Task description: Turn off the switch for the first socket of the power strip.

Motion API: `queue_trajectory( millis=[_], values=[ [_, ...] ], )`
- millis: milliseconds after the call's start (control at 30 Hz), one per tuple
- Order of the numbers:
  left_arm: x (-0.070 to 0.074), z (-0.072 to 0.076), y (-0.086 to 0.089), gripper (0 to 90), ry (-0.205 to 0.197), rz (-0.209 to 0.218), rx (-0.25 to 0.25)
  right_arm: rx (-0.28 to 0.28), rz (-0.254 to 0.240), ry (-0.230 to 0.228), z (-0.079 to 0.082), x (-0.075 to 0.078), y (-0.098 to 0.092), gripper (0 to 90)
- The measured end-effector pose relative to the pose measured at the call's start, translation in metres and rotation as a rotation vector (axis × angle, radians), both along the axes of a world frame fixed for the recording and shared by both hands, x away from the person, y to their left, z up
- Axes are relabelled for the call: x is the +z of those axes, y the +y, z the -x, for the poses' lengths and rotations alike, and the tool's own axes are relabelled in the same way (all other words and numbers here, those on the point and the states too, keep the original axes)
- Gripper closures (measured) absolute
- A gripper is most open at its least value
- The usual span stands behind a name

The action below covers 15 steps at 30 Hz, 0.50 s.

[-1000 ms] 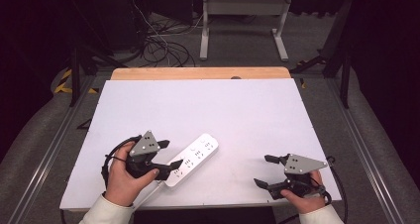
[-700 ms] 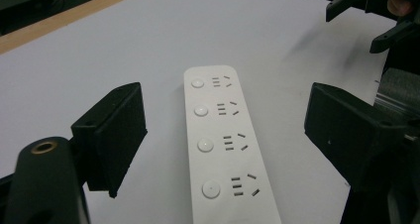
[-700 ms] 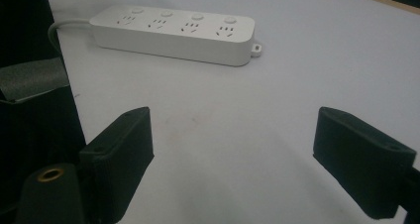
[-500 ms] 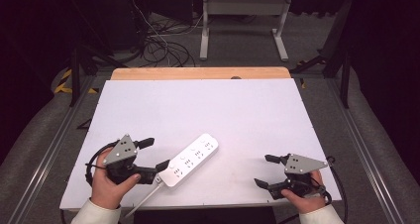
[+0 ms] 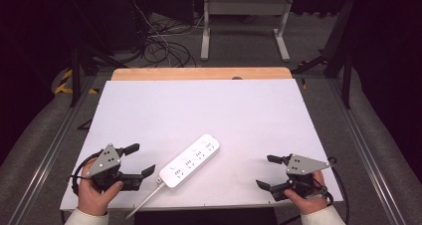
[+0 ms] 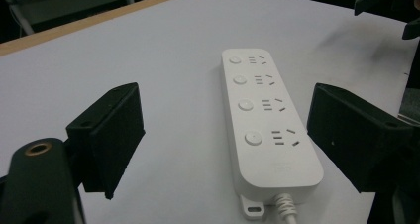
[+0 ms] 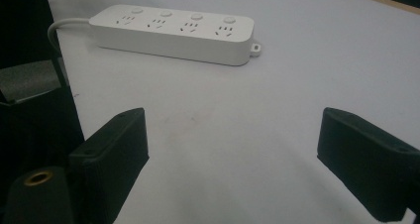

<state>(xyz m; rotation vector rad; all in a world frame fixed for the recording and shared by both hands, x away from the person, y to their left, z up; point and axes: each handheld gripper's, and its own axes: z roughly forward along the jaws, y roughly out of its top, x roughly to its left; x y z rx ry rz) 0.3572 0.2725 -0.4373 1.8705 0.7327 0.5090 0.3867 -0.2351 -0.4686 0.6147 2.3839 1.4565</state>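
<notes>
Overhead, the long white four-socket plastic power strip lay diagonally on the white worktop, between the left tool and right tool. Left gripper view: jaws just opened wide, strip unheld. Right gripper view: jaws wide, empty.

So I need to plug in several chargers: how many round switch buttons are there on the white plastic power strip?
4, in a row along one long side of the white plastic power strip, each beside its own socket, running from the cable end to the far end. None appear hidden.
</notes>
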Motion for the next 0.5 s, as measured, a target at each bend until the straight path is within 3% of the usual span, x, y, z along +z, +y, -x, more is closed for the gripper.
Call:
queue_trajectory(
  millis=[133,267,500],
  values=[
    [-0.007,0.002,0.005,13.5,-0.012,-0.004,-0.011,-0.003,0.001,0.0,0.0,0.0,-0.001,12.5],
    [-0.015,0.003,0.009,11.6,0.003,-0.001,-0.026,-0.005,-0.002,0.001,-0.001,0.0,-0.002,12.4],
    [-0.027,0.006,0.013,11.4,-0.023,-0.037,-0.024,-0.006,-0.004,0.004,0.0,0.0,-0.003,12.2]
  ],
)
